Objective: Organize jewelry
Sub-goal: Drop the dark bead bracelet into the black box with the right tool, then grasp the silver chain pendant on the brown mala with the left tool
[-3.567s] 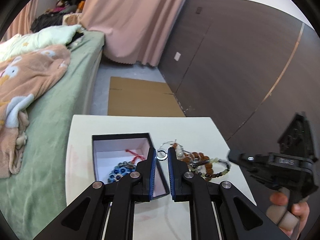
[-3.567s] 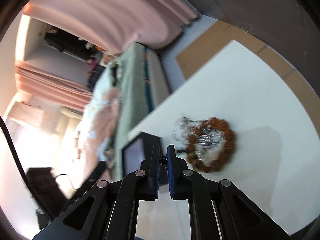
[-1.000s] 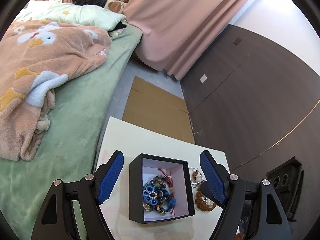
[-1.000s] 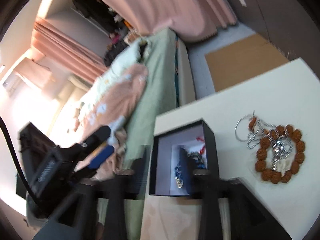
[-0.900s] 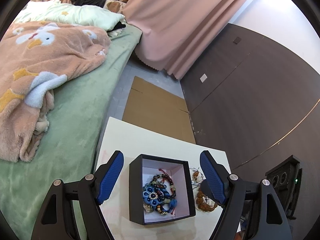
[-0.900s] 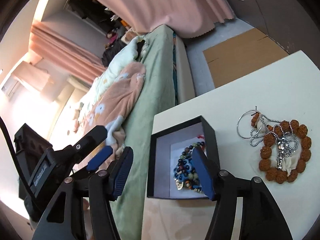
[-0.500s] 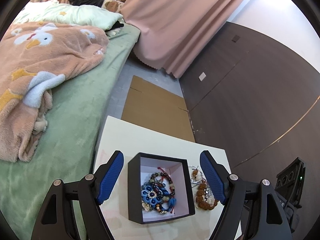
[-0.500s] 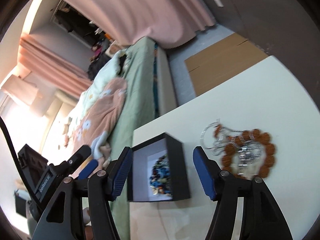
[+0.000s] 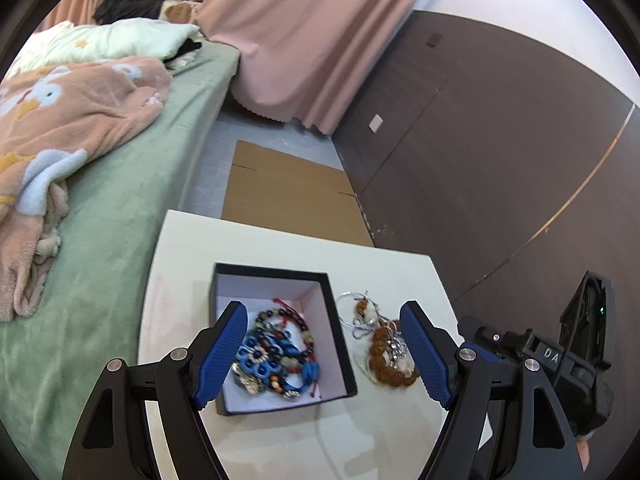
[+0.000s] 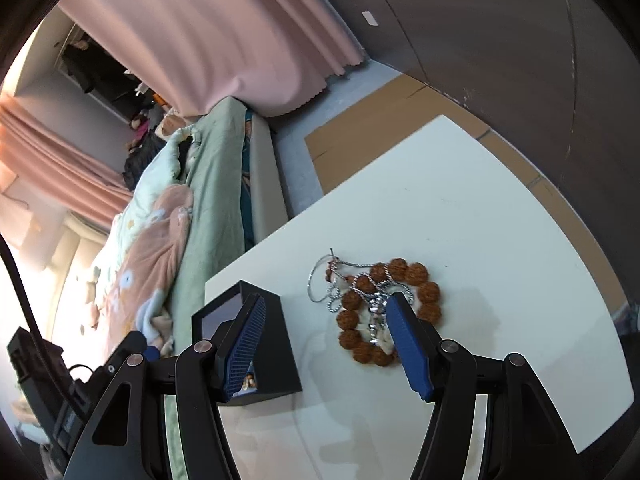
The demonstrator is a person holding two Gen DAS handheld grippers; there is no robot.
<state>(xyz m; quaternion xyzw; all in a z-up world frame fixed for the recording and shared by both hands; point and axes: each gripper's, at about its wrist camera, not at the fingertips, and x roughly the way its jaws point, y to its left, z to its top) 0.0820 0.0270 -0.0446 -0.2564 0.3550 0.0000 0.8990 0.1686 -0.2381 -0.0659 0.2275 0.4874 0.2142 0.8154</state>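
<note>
A black box (image 9: 339,344) with a pale lining sits on the white table (image 9: 248,248); inside lies a tangle of blue, dark and red bead jewelry (image 9: 276,356). To its right on the table lie a brown bead bracelet (image 9: 384,364), a silver chain and a thin ring (image 9: 352,312). My left gripper (image 9: 324,354) hangs open above the box, nothing between its blue pads. In the right wrist view my right gripper (image 10: 326,340) is open above the table between the box (image 10: 280,352) and the brown bracelet (image 10: 400,308), holding nothing. The right gripper's body (image 9: 560,360) shows at the left wrist view's right edge.
A green bed (image 9: 120,200) with a peach blanket (image 9: 60,120) runs along the table's left side. Flat cardboard (image 9: 288,196) lies on the floor beyond the table. A dark panelled wall (image 9: 500,140) stands to the right, a pink curtain (image 9: 312,32) behind.
My right gripper swung rightward from over the box toward the brown bracelet. My left gripper shifted, so the box now sits left of centre between its pads. More jewelry lies in the box than earlier.
</note>
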